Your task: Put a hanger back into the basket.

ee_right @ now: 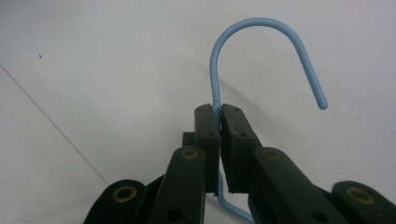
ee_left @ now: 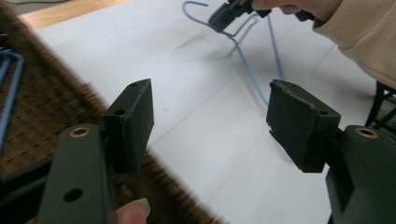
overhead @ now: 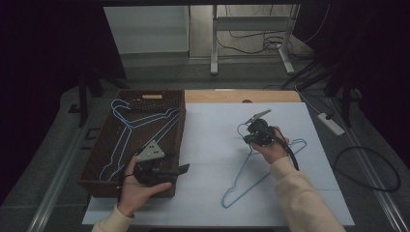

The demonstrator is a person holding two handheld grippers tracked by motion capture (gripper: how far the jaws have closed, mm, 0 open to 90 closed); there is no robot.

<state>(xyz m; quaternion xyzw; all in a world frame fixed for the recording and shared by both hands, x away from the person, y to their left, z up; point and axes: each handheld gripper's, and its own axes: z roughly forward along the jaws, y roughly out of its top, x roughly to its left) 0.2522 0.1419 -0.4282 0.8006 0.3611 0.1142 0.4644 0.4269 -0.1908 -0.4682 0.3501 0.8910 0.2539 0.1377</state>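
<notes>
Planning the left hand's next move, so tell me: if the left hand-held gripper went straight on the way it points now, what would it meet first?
Probably the bare white table sheet just past the basket's edge. The open left hand-held gripper points across it toward the blue hanger held by the right hand-held gripper, which seems farther along, though depth is unclear.

Bare white table mat [overhead: 208, 145] lies open between the hands — the brown basket [overhead: 104, 186] walls off nine o'clock, and the blue hanger [overhead: 251, 181] sprawls at four o'clock.

Cream long sleeves [overhead: 302, 193] cover both forearms. Each matte black claw [ee_left: 210, 126] has blocky rectangular pads, brass-ringed screw holes, a black trailing cable and a grey three-cornered plate [overhead: 151, 152].
</notes>
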